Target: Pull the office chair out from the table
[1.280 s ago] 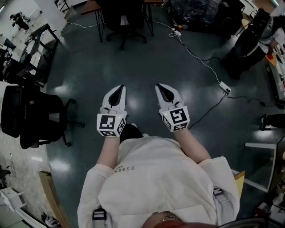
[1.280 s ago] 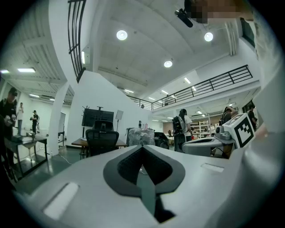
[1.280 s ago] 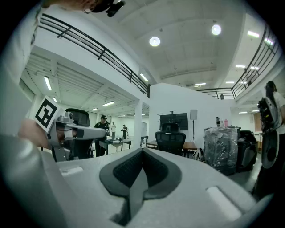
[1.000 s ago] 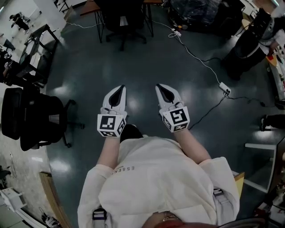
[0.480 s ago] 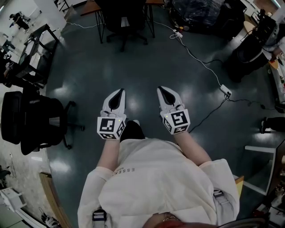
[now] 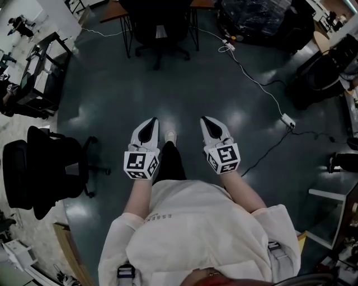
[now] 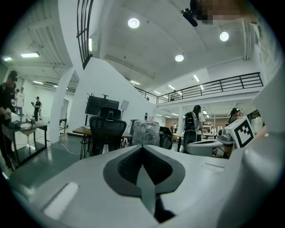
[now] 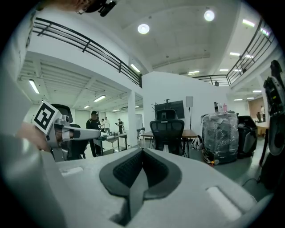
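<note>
Since the black mesh office chair (image 6: 159,22) stands far off at the brown table (image 6: 114,8), white left gripper (image 6: 150,124) and right gripper (image 6: 209,124) are closed, empty.

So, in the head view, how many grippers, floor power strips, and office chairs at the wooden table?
Grippers: 2, left gripper, right gripper
Power strips: 2, one, another
Office chair at the table: 1
Total: 5

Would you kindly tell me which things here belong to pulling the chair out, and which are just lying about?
Job: office chair, table, left gripper, right gripper, both shut and empty.
Lying about: second chair, power strip, wrapped pallet.
</note>
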Demonstrator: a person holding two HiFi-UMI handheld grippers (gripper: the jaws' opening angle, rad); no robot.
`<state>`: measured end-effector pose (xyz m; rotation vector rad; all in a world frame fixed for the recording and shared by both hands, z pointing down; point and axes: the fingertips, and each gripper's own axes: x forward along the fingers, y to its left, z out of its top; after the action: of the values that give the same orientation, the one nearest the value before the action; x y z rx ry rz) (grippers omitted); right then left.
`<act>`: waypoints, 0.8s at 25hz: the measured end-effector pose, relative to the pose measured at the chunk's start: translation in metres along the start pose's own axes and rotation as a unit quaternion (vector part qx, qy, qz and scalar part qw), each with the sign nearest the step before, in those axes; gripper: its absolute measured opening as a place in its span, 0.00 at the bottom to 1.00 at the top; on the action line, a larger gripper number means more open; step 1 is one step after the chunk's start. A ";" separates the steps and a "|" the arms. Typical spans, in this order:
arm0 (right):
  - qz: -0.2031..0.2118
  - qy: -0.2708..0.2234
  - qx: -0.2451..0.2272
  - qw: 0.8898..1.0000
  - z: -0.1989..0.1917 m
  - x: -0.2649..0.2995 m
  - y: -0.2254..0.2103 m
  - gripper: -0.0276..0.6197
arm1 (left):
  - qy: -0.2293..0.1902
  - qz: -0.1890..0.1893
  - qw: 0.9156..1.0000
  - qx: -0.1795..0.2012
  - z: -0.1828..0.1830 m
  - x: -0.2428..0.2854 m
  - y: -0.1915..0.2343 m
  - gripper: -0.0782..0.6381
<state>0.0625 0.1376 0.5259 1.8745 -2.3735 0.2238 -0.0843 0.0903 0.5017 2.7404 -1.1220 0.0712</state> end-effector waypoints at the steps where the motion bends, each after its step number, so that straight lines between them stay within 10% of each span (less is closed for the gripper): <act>1: -0.002 0.005 0.000 1.000 0.002 0.015 -0.004 0.03 | 0.000 -0.002 1.000 -0.002 0.005 0.013 0.012 0.13; 20: -0.020 0.019 -0.075 0.997 0.100 0.305 -0.111 0.03 | -0.014 -0.018 0.999 -0.028 0.091 0.247 0.224 0.13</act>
<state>0.1000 -0.1972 0.4865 1.8300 -2.2567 0.0750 -0.0666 -0.2538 0.4732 2.7194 -1.0651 -0.0018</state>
